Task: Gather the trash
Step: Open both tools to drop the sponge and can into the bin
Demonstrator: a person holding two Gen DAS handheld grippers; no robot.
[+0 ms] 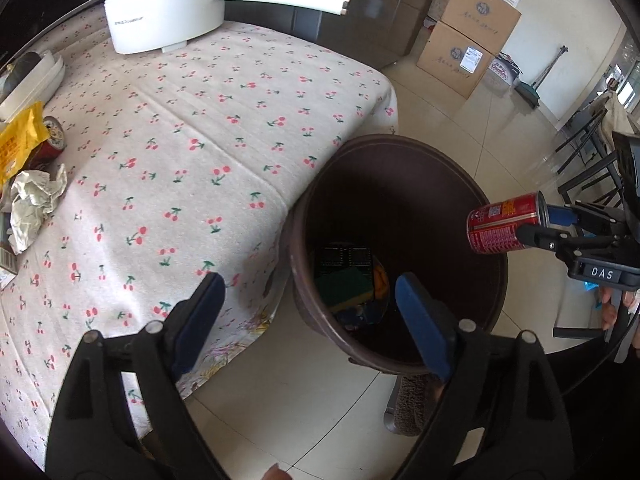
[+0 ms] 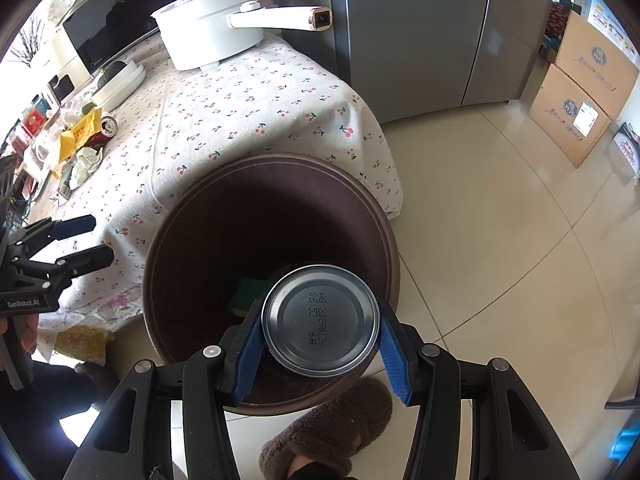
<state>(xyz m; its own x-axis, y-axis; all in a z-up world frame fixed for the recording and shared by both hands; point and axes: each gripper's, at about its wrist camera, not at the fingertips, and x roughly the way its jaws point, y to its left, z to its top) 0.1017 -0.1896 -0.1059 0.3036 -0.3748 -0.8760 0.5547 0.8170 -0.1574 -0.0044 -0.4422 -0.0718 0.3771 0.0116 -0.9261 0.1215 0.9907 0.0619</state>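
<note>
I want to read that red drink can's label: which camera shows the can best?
The left wrist view: the red metal drink can shows side-on, label visible, held over the brown round bin. The right wrist view shows only its silver bottom.

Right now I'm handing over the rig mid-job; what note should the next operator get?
Left gripper: open, empty, over the brown round plastic bin.
Right gripper: shut on a red metal drink can, held above the bin mouth.
Done: some trash already lies in the bin.
Left: drop this can; then a second red can, yellow wrapper and crumpled paper on the cherry-print tablecloth.
</note>
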